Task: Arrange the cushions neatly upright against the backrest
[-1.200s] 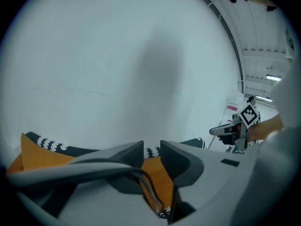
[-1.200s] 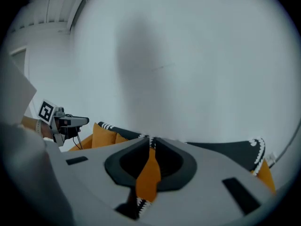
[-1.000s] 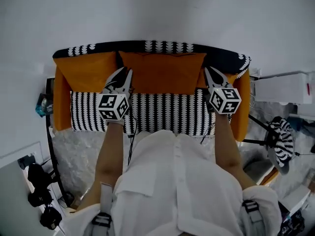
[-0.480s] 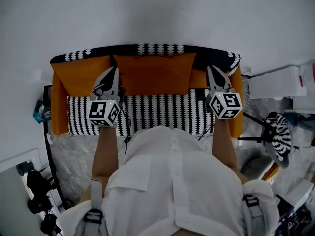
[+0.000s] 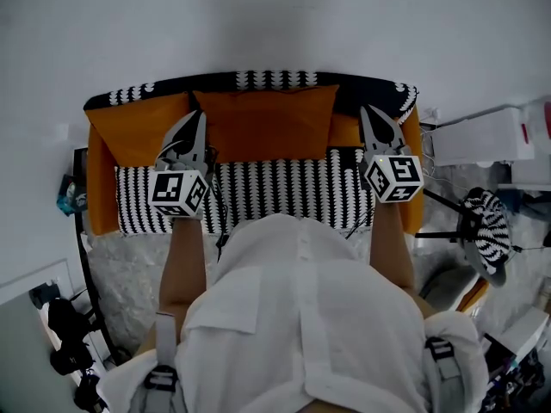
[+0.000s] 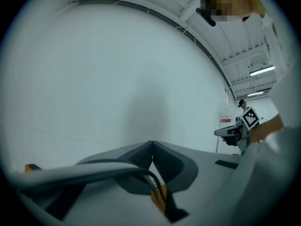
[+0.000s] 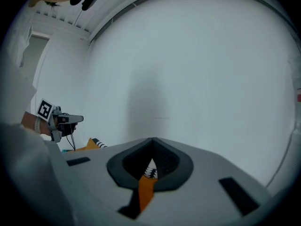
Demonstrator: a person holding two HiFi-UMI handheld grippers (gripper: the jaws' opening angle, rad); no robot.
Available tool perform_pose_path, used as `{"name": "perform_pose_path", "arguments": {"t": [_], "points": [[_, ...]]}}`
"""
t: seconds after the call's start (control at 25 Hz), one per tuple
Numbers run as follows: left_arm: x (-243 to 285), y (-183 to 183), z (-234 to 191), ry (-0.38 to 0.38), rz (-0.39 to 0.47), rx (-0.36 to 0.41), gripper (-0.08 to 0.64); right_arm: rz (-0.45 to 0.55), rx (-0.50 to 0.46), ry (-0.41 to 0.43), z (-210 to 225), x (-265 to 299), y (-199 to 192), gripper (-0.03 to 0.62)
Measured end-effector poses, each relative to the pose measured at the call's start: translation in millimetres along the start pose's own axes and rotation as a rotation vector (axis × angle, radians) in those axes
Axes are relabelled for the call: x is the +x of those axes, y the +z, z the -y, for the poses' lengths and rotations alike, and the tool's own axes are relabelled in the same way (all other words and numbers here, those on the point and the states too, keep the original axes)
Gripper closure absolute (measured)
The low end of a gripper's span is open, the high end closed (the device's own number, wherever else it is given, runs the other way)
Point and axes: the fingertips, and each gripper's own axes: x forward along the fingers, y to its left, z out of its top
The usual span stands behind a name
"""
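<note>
A sofa has a black-and-white patterned seat (image 5: 275, 189) and backrest (image 5: 275, 79). An orange middle cushion (image 5: 267, 123) leans upright against the backrest, with a left orange cushion (image 5: 138, 129) beside it. Part of a right orange cushion (image 5: 346, 131) shows behind my right gripper. My left gripper (image 5: 199, 117) is shut at the middle cushion's left edge. My right gripper (image 5: 367, 110) is shut near the backrest's right end. In the left gripper view the left gripper's (image 6: 152, 143) tips meet against the white wall. The right gripper's (image 7: 153, 140) tips meet too, with only an orange sliver behind them.
Orange armrests (image 5: 100, 179) close both sofa ends. A white wall (image 5: 275, 15) rises behind. A white box (image 5: 482, 140) and a patterned round object (image 5: 491, 241) lie right of the sofa. Black camera gear (image 5: 65, 351) stands at the lower left. Crinkled plastic sheet (image 5: 129, 256) covers the floor.
Both grippers' jaws have closed. The left gripper has shifted a little left, to the middle cushion's left edge. The right gripper stays near the backrest's right end.
</note>
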Motion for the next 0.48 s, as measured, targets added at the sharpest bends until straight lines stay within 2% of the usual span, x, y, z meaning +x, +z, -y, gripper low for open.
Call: {"name": "perform_pose_path", "arguments": {"t": [0.48], "points": [[0.3,3.2,0.9,-0.006,0.013,-0.004,0.545,0.003,-0.026,0.012,-4.4,0.9,4.0,0.588]]}}
